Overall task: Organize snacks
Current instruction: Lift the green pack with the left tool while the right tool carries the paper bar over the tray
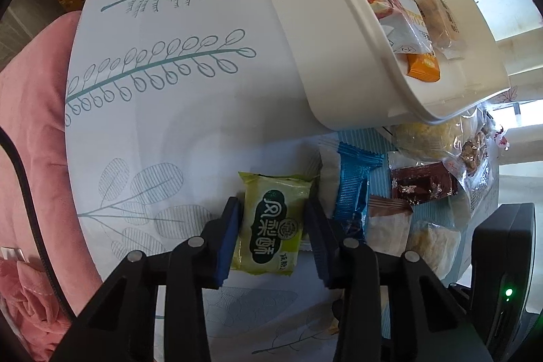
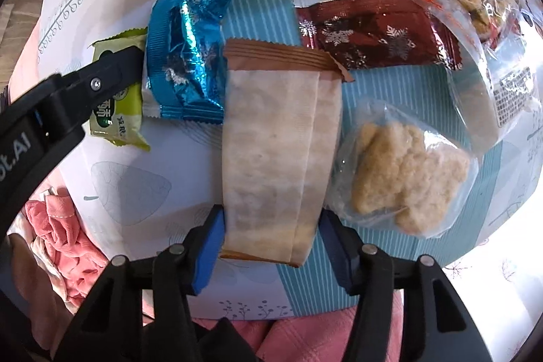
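Left gripper (image 1: pixel 273 238): jaws are set either side of the green snack packet (image 1: pixel 273 226), lower centre of the left wrist view. Both blue pads look to be touching the wrapper edges, so a grasp is taken as made, though pad pressure can't be confirmed through the fisheye distortion.

Right gripper (image 2: pixel 271 243): jaws are straddling the long tan-and-white packet (image 2: pixel 281 141), lower centre of the right wrist view. The left pad is against the wrapper; a thin gap is seen at the right pad, so it is read as not yet clamped.

Around them: the blue foil packet (image 2: pixel 186 56) lies just beside both targets, the dark red snowflake packet (image 2: pixel 376 29) sits at upper right, and the clear bag of pale crisps (image 2: pixel 404 172) is touching the tan packet's right edge. The white bin (image 1: pixel 339 56), upper right of the left view, already holds several packets.

Step in hand: a two-handed pick, one snack per gripper. Next: the right jaws must be closed fully, both packets lifted clear of their neighbours, then carried over the bin rim and released.
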A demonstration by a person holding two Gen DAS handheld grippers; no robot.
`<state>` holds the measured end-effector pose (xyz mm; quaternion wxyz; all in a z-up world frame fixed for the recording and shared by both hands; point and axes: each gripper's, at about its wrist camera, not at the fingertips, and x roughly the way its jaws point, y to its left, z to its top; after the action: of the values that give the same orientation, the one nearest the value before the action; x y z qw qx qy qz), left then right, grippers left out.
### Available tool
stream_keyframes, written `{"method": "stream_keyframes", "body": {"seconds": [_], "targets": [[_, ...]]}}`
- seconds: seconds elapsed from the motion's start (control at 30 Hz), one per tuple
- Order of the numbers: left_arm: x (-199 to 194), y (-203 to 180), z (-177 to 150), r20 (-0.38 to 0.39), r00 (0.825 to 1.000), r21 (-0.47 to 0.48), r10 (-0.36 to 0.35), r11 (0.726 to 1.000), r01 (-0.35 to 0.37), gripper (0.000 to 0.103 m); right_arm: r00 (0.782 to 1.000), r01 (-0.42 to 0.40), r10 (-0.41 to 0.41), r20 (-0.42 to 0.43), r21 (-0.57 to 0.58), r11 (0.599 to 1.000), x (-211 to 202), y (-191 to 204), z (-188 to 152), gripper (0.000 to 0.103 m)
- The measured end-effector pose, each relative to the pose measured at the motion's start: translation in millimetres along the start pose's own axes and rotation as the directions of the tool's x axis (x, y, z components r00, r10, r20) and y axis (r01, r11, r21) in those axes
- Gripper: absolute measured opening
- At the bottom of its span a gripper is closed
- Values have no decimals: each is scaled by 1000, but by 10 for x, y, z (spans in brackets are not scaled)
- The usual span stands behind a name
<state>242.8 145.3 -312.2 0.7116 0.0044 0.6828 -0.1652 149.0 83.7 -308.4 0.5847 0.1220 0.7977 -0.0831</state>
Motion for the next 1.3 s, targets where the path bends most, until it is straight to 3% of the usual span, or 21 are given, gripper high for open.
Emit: {"method": "stream_keyframes", "body": {"seconds": [0.53, 0.77, 1.3], "targets": [[-86, 131, -230, -19, 1000, -69, -1, 998, 0, 36, 987, -163, 163, -3, 33, 986, -24, -434, -118, 55], [-214, 232, -394, -20, 1000, -109, -16, 994, 14, 36, 953, -300, 301, -19, 53, 953, -142, -741, -120, 54], [-1071, 78, -695, 91, 995, -164, -27, 986, 42, 36, 885, -457, 455, 102, -6, 890, -955, -1373, -224, 54]]}}
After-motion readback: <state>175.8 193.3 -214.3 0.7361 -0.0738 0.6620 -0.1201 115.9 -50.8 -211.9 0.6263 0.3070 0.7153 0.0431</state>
